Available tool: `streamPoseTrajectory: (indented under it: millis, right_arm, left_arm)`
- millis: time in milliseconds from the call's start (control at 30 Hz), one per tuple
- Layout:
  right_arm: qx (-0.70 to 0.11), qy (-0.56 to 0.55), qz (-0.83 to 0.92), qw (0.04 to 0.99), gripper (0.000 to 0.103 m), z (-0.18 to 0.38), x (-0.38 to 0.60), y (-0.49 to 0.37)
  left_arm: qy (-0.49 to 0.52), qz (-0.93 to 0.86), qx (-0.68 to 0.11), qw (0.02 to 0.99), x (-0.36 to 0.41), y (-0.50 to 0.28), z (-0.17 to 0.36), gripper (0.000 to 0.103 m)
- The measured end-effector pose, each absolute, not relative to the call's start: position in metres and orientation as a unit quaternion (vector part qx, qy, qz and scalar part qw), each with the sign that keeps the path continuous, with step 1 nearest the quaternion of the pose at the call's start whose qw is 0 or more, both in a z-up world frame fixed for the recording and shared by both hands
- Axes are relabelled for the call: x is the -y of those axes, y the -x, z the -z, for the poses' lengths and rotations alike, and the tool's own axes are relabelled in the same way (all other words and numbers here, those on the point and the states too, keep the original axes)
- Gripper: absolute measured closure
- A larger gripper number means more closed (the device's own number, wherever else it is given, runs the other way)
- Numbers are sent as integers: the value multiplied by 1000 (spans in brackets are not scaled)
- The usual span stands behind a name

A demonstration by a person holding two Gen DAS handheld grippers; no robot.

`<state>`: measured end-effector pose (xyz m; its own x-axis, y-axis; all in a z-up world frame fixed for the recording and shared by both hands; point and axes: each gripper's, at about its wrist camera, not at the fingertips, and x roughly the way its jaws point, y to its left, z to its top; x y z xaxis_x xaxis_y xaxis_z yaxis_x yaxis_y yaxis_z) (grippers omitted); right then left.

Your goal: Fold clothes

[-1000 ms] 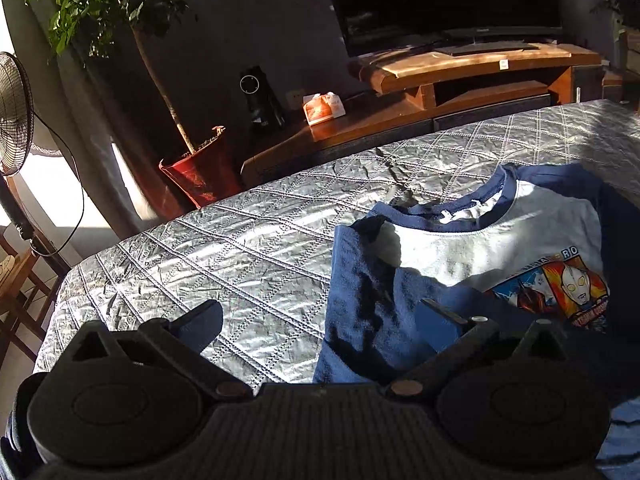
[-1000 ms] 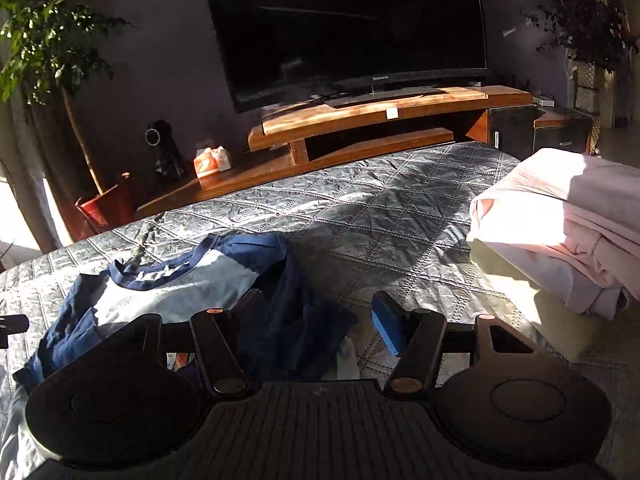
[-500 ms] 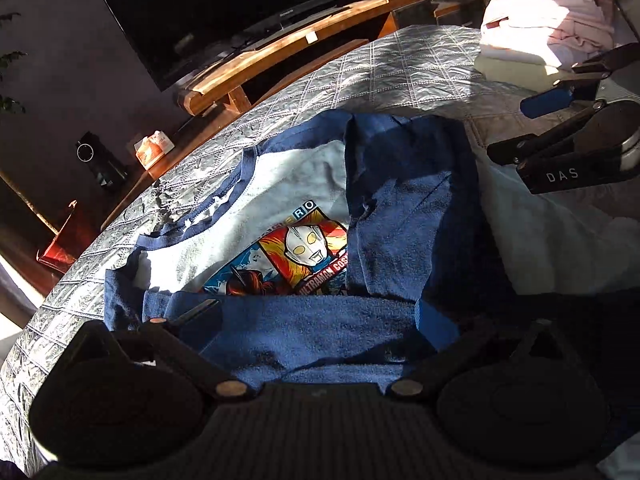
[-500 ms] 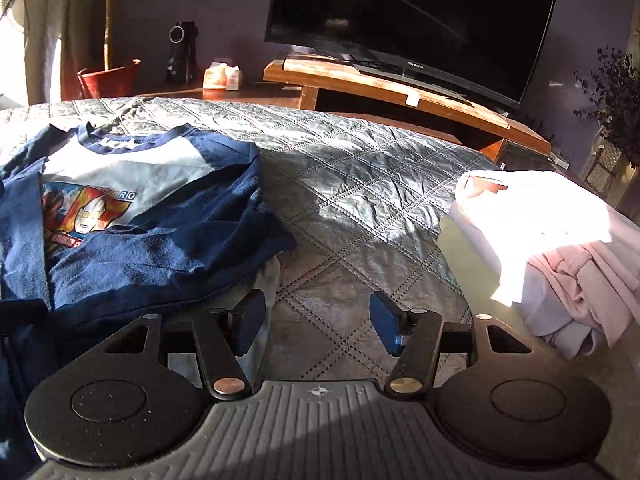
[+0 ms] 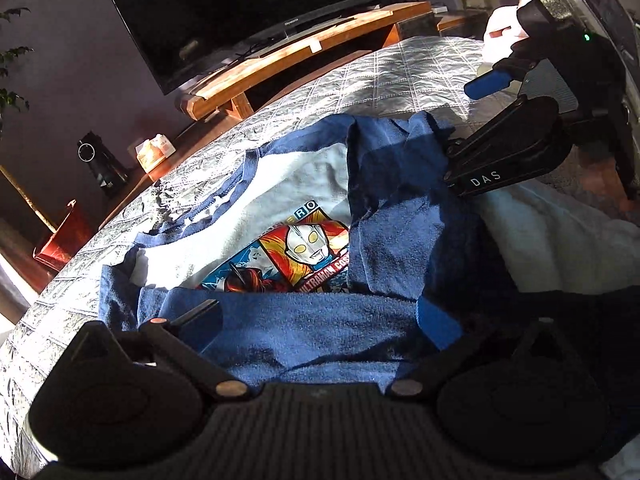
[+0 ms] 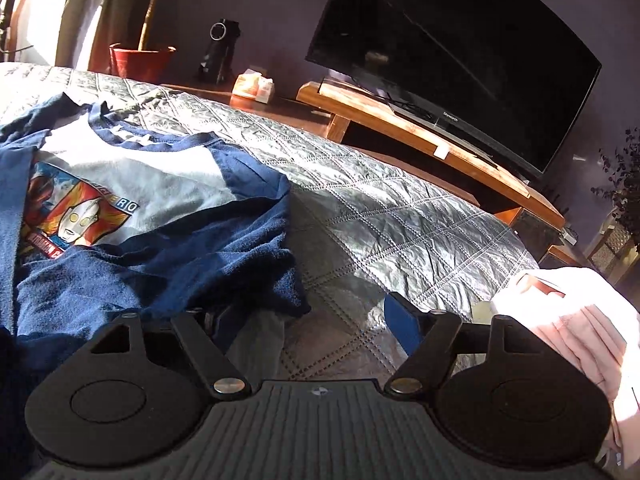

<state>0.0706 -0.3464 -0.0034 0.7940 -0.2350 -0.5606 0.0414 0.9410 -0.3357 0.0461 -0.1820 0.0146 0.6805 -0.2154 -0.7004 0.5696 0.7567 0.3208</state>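
Left gripper [image 5: 320,316]: we hold it wide over the near blue sleeve [image 5: 312,332]. Right gripper [image 6: 300,314]: wide, at the raglan T-shirt [image 6: 132,184] on the quilted bedspread [image 6: 380,216]. Step: sleeves folded in; next, we judge, pinch the hem.

Shirt [image 5: 304,184] hem — hidden under left tool [image 5: 320,320].
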Motion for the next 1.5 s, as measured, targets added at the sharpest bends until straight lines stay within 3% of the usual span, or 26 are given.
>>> streamPoseTrajectory:
  millis: [500,633,733,900,1100,1233,1500]
  right_arm:
    - [-311,-43,112,943,19,-29,404,-29]
    - [-299,-18,62,952,18,-33,380,-38]
    - [-329,80,60,939,18,-13,353,-53]
    - [-340,135,119,923,17,-5,360,-56]
    - [-293,66,98,949,17,-21,366,-42]
    - [-348,115,76,927,17,-5,347,-56]
    - [-369,166,87,910,15,-17,332,-14]
  left_arm:
    - [-272,230,-325,876,176,-47,-14,0]
    - [-289,232,-320,872,181,-44,-16,1]
    - [-325,238,-296,866,188,-33,-16,2]
    - [-351,256,-287,854,193,-24,-18,2]
    - [-357,285,-291,840,183,-14,-29,3]
    - [-375,295,-290,829,172,3,-31,3]
    - [-346,216,-340,848,107,5,-47,3]
